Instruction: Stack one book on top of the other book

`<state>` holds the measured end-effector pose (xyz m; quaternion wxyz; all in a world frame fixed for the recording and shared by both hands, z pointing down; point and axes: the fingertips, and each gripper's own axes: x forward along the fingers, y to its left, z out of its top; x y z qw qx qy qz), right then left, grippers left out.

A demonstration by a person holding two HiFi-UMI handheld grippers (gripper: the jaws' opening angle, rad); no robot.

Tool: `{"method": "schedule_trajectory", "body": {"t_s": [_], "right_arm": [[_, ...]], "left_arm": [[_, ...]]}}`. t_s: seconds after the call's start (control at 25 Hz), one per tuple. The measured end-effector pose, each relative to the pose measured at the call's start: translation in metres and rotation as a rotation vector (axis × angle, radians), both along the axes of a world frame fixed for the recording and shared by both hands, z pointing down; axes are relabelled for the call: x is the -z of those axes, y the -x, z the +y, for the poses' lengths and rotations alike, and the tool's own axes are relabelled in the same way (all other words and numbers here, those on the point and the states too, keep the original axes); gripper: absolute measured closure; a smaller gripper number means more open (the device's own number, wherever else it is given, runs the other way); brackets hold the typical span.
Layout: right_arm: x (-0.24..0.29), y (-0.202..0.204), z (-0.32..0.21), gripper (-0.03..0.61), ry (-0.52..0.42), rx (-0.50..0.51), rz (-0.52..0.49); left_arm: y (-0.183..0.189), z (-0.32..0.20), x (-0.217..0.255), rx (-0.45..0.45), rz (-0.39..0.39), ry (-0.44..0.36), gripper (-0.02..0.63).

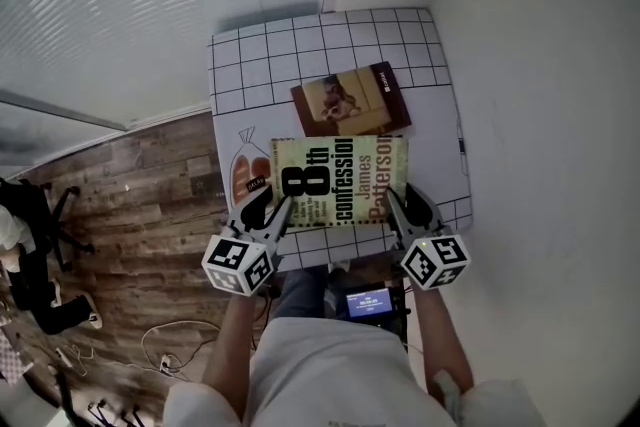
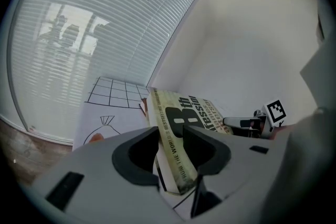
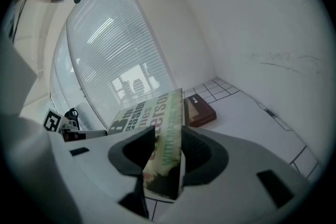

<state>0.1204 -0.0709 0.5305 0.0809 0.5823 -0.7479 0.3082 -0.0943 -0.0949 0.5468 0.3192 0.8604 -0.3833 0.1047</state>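
— What is sitting on the table point(image 1: 235, 65)?
— A brown book point(image 1: 347, 99) is lying flat on it, toward the far side, about midway across.
— And the top itself?
— It is showing a white surface crossed by a black grid. A drawing of a sack point(image 1: 243, 167) is showing on its near left part.
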Motion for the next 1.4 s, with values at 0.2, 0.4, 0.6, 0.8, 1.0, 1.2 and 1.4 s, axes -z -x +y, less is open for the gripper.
{"method": "schedule_trajectory", "body": {"t_s": [0.2, 0.4, 0.6, 0.8, 1.0, 1.2, 1.4], "right_arm": [[0.007, -0.002, -0.003, 0.419, -0.009, 0.008, -0.004], [0.013, -0.003, -0.01, 0.419, -0.016, 0.019, -0.011], [0.016, -0.005, -0.023, 0.419, -0.017, 0.032, -0.036], [0.023, -0.008, -0.034, 0.419, -0.02, 0.04, -0.058], [0.03, -0.012, -0.045, 0.419, -0.029, 0.049, -0.067], [0.039, -0.015, -0.055, 0.419, -0.038, 0.057, -0.069], [0.048, -0.019, -0.065, 0.419, -0.053, 0.07, -0.067]], "left_arm": [[-0.002, 0.001, 0.008, 0.004, -0.003, -0.006, 0.462], [-0.002, -0.004, 0.016, 0.018, -0.009, -0.015, 0.462], [-0.004, -0.016, 0.022, 0.038, -0.024, -0.024, 0.462], [-0.006, -0.026, 0.035, 0.061, -0.032, -0.04, 0.463], [-0.01, -0.034, 0.044, 0.073, -0.035, -0.049, 0.463], [-0.012, -0.04, 0.054, 0.082, -0.032, -0.06, 0.463], [-0.017, -0.045, 0.062, 0.076, -0.033, -0.073, 0.463]]}}
